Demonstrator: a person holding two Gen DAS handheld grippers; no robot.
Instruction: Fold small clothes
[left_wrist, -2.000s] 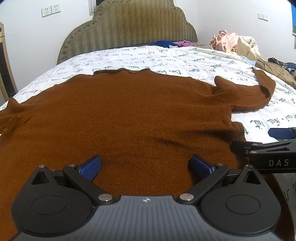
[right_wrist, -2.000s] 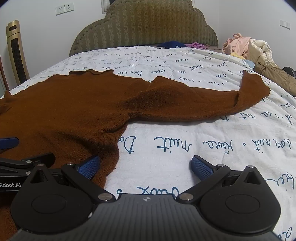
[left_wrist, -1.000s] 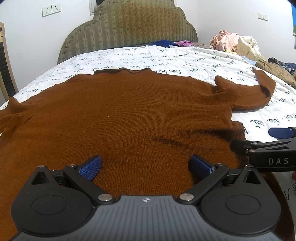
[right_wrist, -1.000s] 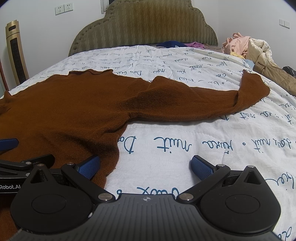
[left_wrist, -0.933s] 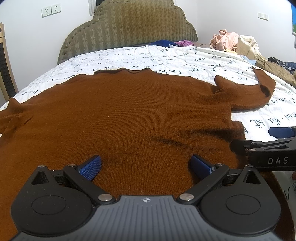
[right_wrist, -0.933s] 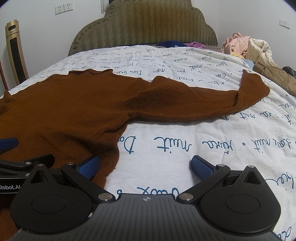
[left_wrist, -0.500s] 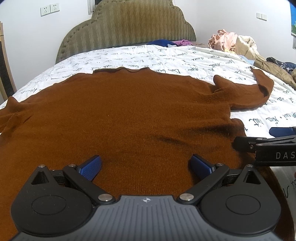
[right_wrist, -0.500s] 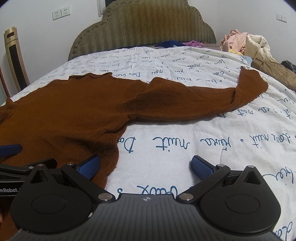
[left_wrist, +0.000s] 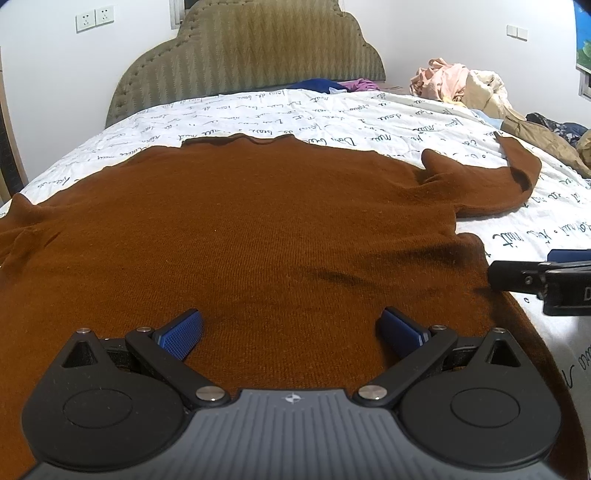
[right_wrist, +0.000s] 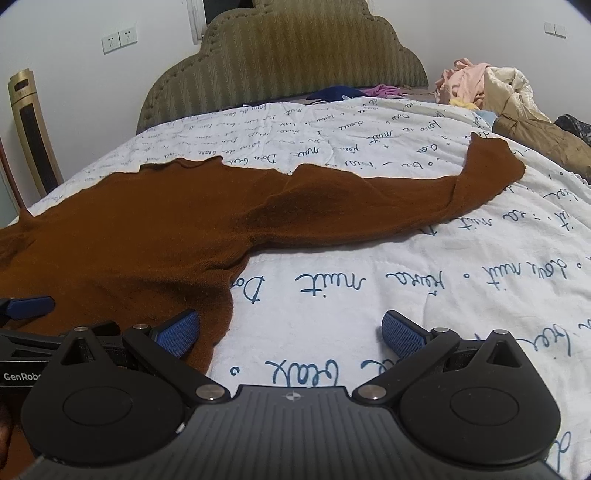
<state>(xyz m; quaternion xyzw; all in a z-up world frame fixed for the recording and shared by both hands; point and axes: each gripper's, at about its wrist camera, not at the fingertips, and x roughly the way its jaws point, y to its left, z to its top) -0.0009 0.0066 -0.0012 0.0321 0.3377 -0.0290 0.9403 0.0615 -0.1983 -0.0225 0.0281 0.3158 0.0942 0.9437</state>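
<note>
A brown knit sweater (left_wrist: 258, 229) lies spread flat on the bed, neckline toward the headboard. Its right sleeve (right_wrist: 388, 206) stretches out across the white quilt and bends at the cuff. My left gripper (left_wrist: 291, 328) hovers open over the sweater's lower body, nothing between its blue pads. My right gripper (right_wrist: 291, 328) is open above the sweater's right side edge (right_wrist: 221, 317), its left pad over the knit and its right pad over the bare quilt. Each gripper shows at the edge of the other's view.
The bed carries a white quilt with blue script (right_wrist: 406, 280). An olive padded headboard (left_wrist: 243, 62) stands behind. A heap of clothes (right_wrist: 509, 107) sits at the far right of the bed. A gold floor-standing unit (right_wrist: 33, 133) is by the left wall.
The right gripper has risen a little and tilted, so the bed sits lower in its view. In the left view the right gripper has slid further right. The sweater has not moved.
</note>
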